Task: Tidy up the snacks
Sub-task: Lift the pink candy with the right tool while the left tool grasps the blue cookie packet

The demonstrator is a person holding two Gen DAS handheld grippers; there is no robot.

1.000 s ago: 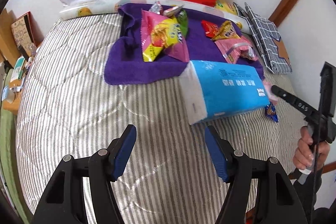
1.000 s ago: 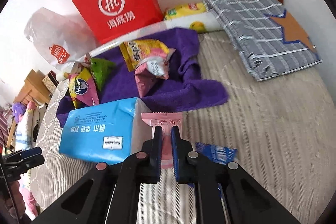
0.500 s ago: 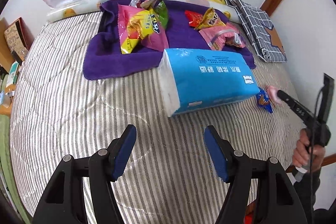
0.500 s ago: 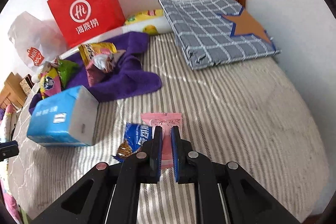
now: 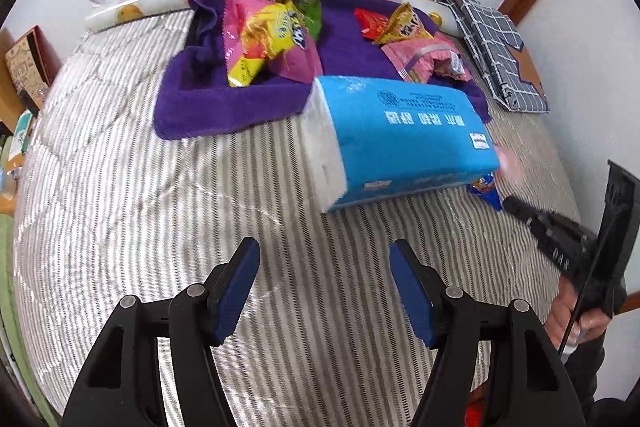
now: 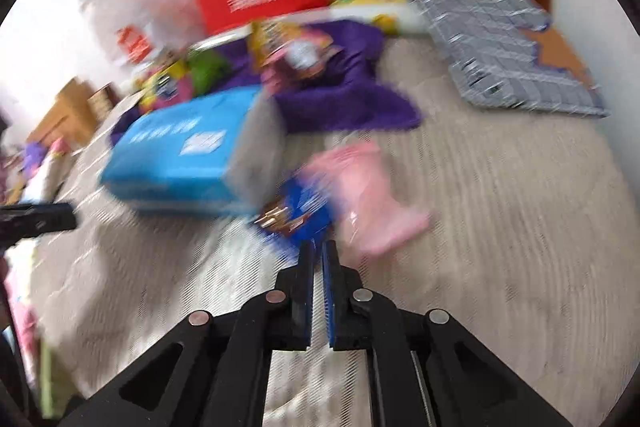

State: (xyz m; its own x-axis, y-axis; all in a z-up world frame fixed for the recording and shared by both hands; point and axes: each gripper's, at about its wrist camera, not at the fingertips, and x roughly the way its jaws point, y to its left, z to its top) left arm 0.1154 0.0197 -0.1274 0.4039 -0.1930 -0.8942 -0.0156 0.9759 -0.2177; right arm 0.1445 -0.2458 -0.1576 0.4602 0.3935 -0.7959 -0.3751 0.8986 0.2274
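Left wrist view: the left gripper (image 5: 324, 267) hangs over the striped bedcover (image 5: 160, 227), fingers apart with nothing between them. The blue tissue pack (image 5: 404, 135) lies lengthwise across the view, white end toward the left, at the purple towel's (image 5: 224, 107) front edge.

Right wrist view, blurred: the right gripper (image 6: 318, 247) has its fingers together, empty. The pink snack packet (image 6: 364, 195), clamped between them half a second ago, now lies on the bedcover beside the blue snack packet (image 6: 300, 211), its long axis running away from the gripper.
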